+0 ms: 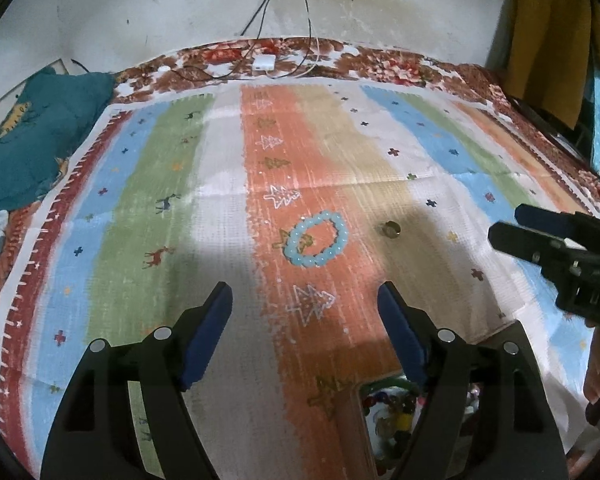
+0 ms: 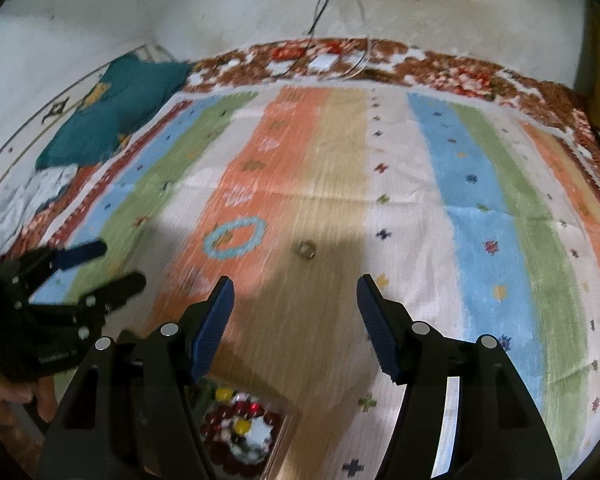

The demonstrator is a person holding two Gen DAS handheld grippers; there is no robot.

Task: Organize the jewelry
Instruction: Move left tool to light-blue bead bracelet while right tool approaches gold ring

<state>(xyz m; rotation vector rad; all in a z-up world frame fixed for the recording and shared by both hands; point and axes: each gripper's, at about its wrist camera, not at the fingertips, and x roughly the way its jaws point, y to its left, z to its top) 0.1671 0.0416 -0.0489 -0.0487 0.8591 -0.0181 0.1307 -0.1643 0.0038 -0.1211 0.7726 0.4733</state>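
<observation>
A light blue bead bracelet [image 1: 316, 239] lies flat on the orange stripe of the striped cloth [image 1: 180, 184]; it also shows in the right wrist view [image 2: 235, 237]. A small gold ring [image 1: 391, 229] lies to its right, seen too in the right wrist view [image 2: 307, 249]. My left gripper [image 1: 305, 304] is open and empty, just short of the bracelet. My right gripper [image 2: 296, 298] is open and empty, just short of the ring. A wooden jewelry box [image 2: 284, 432] with red and yellow beads sits under both grippers; it also shows in the left wrist view [image 1: 350, 412].
A teal cushion [image 1: 40, 136] lies at the far left. A white charger [image 1: 265, 62] with cables rests by the back wall. A yellow garment [image 1: 548, 40] hangs at the right. The right gripper shows at the right edge of the left view [image 1: 504, 226].
</observation>
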